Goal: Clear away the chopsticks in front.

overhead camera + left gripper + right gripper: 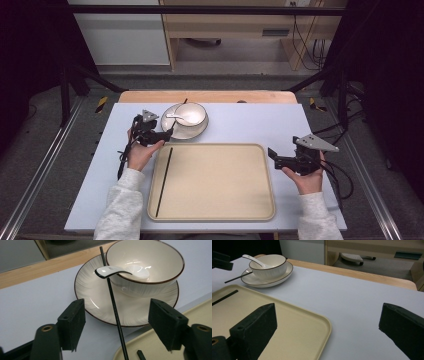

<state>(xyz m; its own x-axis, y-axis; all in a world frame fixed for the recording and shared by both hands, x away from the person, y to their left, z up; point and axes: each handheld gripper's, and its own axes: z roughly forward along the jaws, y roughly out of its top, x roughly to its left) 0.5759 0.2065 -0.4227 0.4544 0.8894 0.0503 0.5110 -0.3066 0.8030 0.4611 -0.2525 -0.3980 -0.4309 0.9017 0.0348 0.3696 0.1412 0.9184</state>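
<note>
The left gripper [116, 323] hangs wide open and empty astride the thin black chopstick [113, 303], which leans on the white ribbed plate [87, 287] between its jaws; this looks like the approach to a pick-up. Next: lower, then close. The right gripper [327, 337] waits open, holding nothing, beside the beige plastic tray [294, 322].

Beige tray [215, 182], one chopstick [163, 181] inside.

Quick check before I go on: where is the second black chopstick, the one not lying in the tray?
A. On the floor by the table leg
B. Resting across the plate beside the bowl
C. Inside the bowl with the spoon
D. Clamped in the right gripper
B: in the left gripper view the chopstick lies across the plate beside the bowl, between the open jaws of the left gripper, not yet gripped.
</note>
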